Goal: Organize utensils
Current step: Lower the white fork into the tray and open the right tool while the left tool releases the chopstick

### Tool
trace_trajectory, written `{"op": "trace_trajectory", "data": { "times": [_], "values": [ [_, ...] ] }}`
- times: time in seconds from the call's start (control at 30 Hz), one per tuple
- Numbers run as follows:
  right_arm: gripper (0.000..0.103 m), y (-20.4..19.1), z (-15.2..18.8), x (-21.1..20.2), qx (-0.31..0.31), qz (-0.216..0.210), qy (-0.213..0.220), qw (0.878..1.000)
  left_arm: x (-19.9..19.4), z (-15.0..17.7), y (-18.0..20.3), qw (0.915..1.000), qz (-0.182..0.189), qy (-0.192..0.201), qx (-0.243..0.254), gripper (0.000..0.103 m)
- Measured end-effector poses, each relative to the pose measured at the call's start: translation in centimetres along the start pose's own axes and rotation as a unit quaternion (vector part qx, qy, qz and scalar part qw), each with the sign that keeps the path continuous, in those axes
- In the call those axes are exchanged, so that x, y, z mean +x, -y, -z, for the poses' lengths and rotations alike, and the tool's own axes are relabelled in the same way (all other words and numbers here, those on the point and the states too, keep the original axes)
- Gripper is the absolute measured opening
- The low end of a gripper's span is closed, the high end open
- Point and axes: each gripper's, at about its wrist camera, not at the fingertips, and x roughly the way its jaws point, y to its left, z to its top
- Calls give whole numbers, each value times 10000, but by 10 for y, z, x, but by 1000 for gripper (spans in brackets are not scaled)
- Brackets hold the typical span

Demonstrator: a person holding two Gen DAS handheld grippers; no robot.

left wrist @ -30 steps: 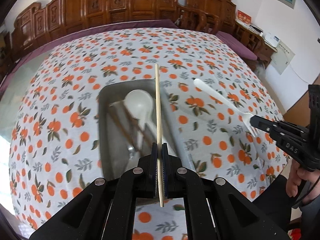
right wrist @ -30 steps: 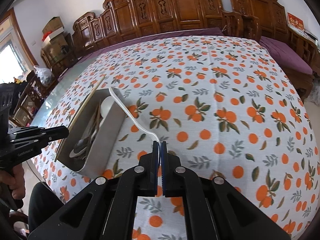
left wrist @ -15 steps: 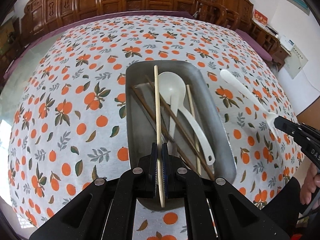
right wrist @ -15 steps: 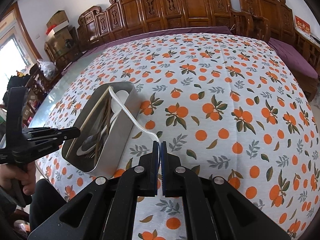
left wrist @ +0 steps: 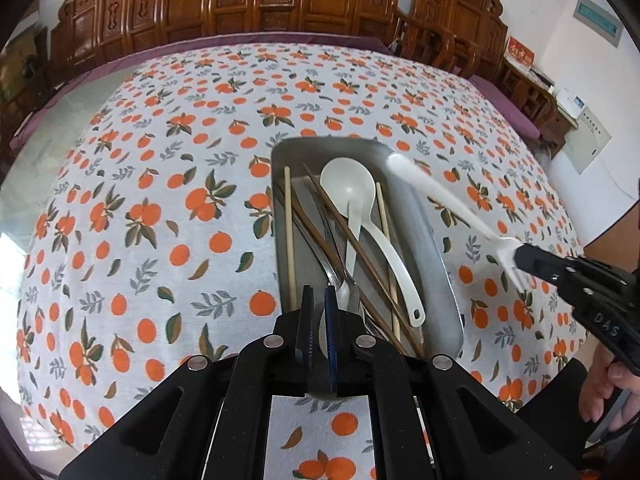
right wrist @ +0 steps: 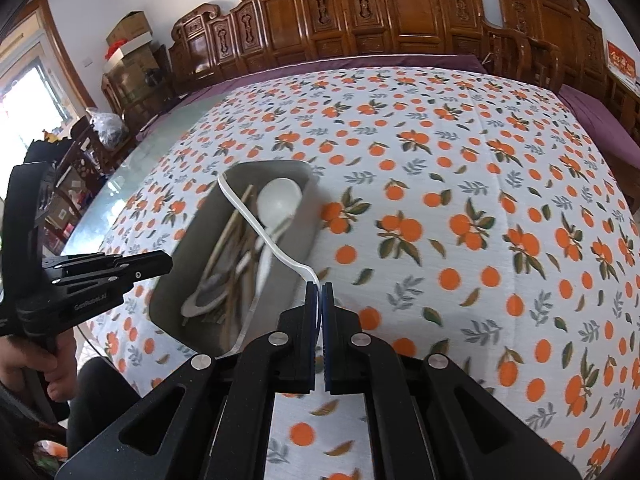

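Note:
A metal tray (left wrist: 436, 248) lies on the orange-print tablecloth and holds a white ladle spoon (left wrist: 350, 192), dark chopsticks (left wrist: 348, 236), a metal spoon (left wrist: 340, 284) and a light bamboo chopstick (left wrist: 289, 236) at its left side. My left gripper (left wrist: 318, 296) is slightly open and empty above the tray's near end. My right gripper (right wrist: 319, 292) is shut on a white plastic fork (right wrist: 256, 220), held over the tray (right wrist: 308, 236). The fork also shows in the left wrist view (left wrist: 440, 196), with the right gripper (left wrist: 520, 258) at its tines.
Carved wooden chairs (left wrist: 256, 4) line the far side of the table. The tablecloth (right wrist: 460, 216) stretches wide to the right of the tray. A hand (right wrist: 40, 364) holds the left gripper at the near left edge.
My left gripper has opened and let go of the bamboo chopstick, which now lies in the tray. My right gripper has carried the white fork over the tray.

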Motion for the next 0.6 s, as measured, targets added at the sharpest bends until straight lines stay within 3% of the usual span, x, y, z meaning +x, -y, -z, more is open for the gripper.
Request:
{"op": "trace_trajectory", "data": {
  "times": [0.23, 0.6],
  "values": [
    [3, -28, -13, 18, -88, 99, -116, 9998, -24, 1, -14, 9997, 27, 232, -43, 5],
    [3, -61, -39, 55, -358, 870, -394, 9948, -47, 6, -39, 9988, 46, 469, -164, 5]
  ]
}}
